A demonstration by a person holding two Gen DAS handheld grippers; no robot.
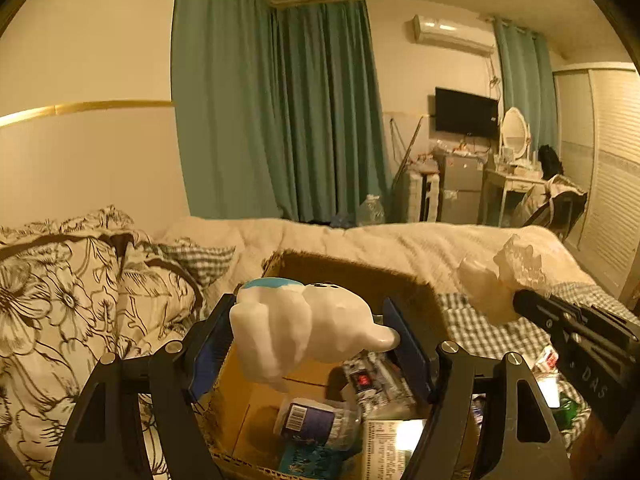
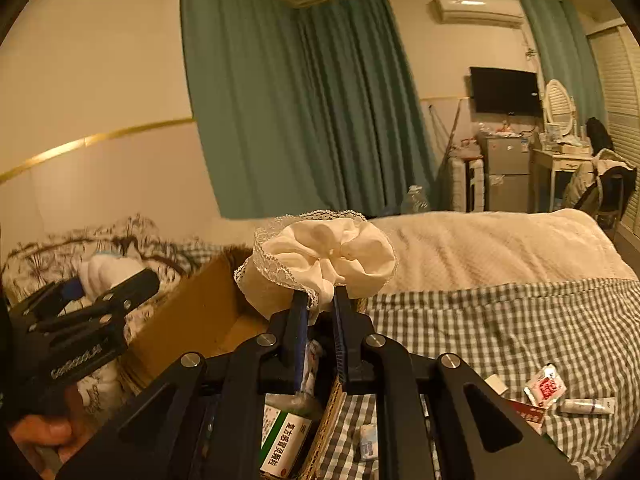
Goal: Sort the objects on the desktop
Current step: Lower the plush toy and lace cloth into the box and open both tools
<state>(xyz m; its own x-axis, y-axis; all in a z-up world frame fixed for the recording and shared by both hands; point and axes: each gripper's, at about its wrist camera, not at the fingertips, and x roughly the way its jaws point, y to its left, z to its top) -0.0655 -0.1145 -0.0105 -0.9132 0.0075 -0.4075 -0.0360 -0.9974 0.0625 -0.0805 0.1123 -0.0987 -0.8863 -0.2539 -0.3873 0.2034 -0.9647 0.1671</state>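
Left wrist view: the left gripper (image 1: 308,340) is clamping a white plush toy (image 1: 304,328) between its blue pads, jaws standing wide around the soft body; the toy's face is turning away, so only a blue patch on top and small dark dots are showing, and what figure it depicts is hard to make out. Directly beneath, the cardboard box (image 1: 352,276) is lying open on the bed; its near wall is being cut off by the lower frame edge, and its contents — a plastic bottle (image 1: 316,424) with a barcode label and several packets — are partly hiding behind the gripper's fingers. Right wrist view: the right gripper (image 2: 320,300) is pinching a cream lace-trimmed scrunchie (image 2: 324,260), jaws nearly together on a fold of fabric; the scrunchie is hovering above the box's right edge and blocking the far corner. A green-and-white medicine box (image 2: 284,440) is showing between the fingers, its lower end cut off. On the checked sheet (image 2: 500,320), to the right of the box, small items are lying loose — a red-and-white sachet (image 2: 546,388) and a small tube (image 2: 588,406) — their print too small to read. The box's open top is offering free room below both held items; the floral pillow (image 1: 60,300) is crowding its left side.
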